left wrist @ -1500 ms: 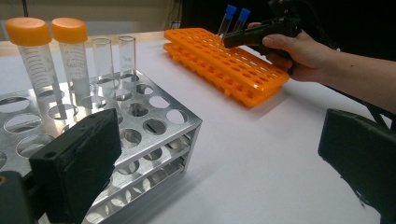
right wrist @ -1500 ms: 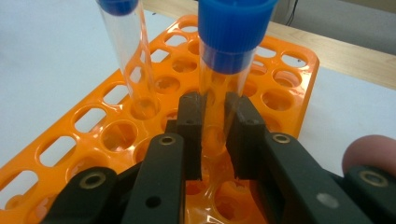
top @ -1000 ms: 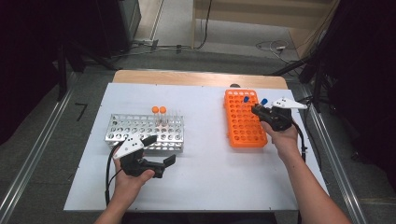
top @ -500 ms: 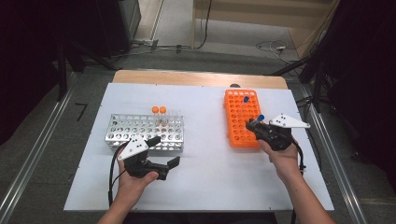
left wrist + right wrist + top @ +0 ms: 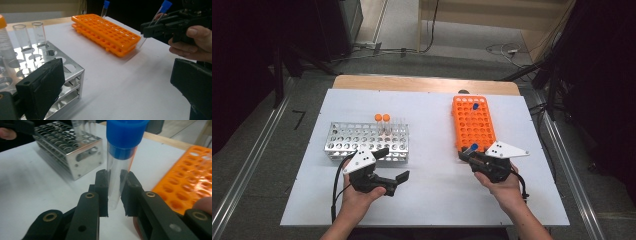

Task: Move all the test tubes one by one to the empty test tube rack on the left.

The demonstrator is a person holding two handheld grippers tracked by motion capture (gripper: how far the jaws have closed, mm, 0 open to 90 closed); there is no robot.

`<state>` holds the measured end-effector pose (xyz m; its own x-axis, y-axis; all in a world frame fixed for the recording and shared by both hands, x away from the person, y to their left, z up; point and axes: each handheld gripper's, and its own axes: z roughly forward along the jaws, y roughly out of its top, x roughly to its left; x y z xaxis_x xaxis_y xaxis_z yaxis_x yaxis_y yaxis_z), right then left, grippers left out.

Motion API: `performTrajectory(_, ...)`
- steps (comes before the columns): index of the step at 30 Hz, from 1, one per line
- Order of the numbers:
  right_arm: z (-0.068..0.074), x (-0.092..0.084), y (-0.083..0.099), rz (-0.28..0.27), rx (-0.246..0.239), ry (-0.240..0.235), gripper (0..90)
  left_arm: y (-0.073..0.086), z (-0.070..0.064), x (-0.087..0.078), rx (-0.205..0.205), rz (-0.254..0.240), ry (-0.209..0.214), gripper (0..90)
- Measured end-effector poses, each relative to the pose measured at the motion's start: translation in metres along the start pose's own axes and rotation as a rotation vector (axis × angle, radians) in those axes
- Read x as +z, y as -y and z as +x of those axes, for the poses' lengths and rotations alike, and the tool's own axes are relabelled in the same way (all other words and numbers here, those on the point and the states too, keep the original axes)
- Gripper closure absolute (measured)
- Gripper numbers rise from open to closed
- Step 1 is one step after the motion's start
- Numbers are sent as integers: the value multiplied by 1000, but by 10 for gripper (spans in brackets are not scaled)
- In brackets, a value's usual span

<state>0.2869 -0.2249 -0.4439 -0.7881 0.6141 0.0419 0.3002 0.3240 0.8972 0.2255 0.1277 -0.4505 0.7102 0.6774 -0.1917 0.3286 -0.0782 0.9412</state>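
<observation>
My right gripper [image 5: 471, 154] is shut on a clear tube with a blue cap [image 5: 473, 147], held just off the near end of the orange rack [image 5: 472, 125]. In the right gripper view both pads pinch the blue-capped tube [image 5: 117, 170] below its cap. From the left gripper view the right gripper [image 5: 150, 27] holds that tube [image 5: 163, 7] tilted above the table. Another blue-capped tube [image 5: 475, 106] stands in the orange rack. My left gripper [image 5: 393, 164] is open and empty, close in front of the metal rack [image 5: 362, 137]. Two orange-capped tubes [image 5: 382, 118] stand at that rack's far side.
Clear uncapped tubes [image 5: 32, 30] stand in the metal rack beside my left jaw. The white table top [image 5: 432, 195] lies between the two hands. Beyond the table's far edge are the floor, cables and dark equipment.
My right gripper has come back from over the orange rack toward the person and a little left, carrying the blue-capped tube. The left gripper has stayed in place.
</observation>
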Motion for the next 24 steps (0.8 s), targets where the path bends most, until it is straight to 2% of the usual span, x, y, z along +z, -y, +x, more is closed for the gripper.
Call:
performTrajectory(7,28,15,-1,26,-53,-86,742,-3,-12,8,23,2,32,5)
performTrajectory(12,46,26,0,54,-84,-139,741,-5,-18,14,29,0,70,55)
performTrajectory(24,75,45,0,118,-120,-215,741,-7,-32,31,88,32,176,432)
